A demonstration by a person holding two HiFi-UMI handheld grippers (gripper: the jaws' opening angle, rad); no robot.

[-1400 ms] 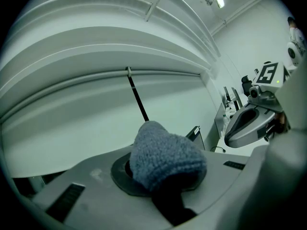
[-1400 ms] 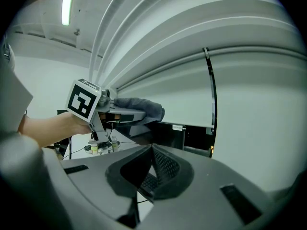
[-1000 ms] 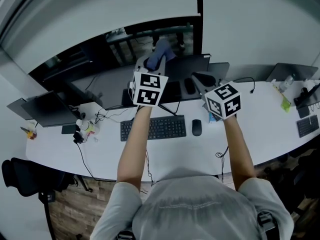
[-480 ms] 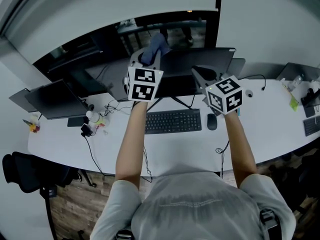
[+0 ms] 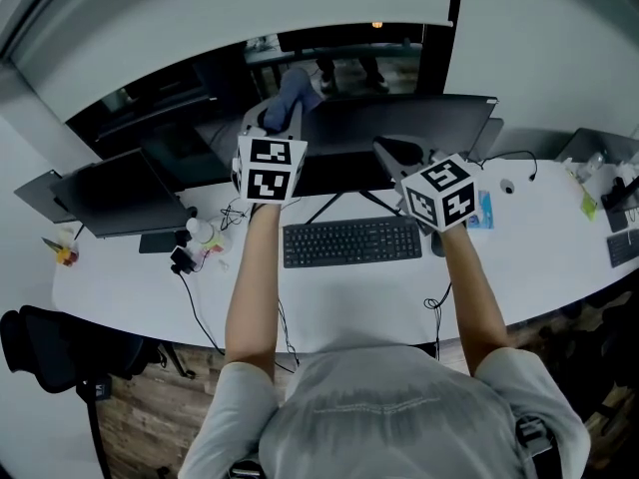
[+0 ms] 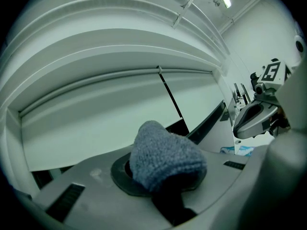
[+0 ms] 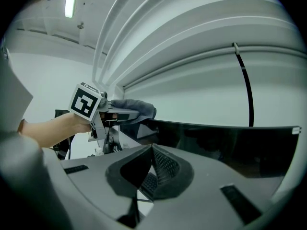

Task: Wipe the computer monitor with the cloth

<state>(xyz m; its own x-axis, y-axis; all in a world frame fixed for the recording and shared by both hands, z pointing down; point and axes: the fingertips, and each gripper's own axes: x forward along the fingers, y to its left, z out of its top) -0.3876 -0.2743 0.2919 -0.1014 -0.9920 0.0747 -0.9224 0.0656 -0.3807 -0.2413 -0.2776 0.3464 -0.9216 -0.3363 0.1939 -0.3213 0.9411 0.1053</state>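
- Clamping the cloth (image 6: 163,152) firmly in the left tongs (image 6: 165,178), with a wad bulging past the jaw tips.
- Keeping the right tongs (image 7: 152,169) pinched together on nothing, with the keyboard (image 5: 351,240) showing below them.
- Drifting left over the last second, so now carrying the left tongs at the top-left corner of the monitor (image 5: 419,118) rather than over its middle. Possibly owing partly to the head turning.
- Holding the cloth just ahead of the left tongs, close to the monitor's upper edge. Probably not yet pressing on the glass, though hard telling from these angles.
- Resting the right tongs lower, facing the monitor just ahead.
- Looking like lining up at a corner for starting a wiping pass, with the wiping itself seemingly only beginning.
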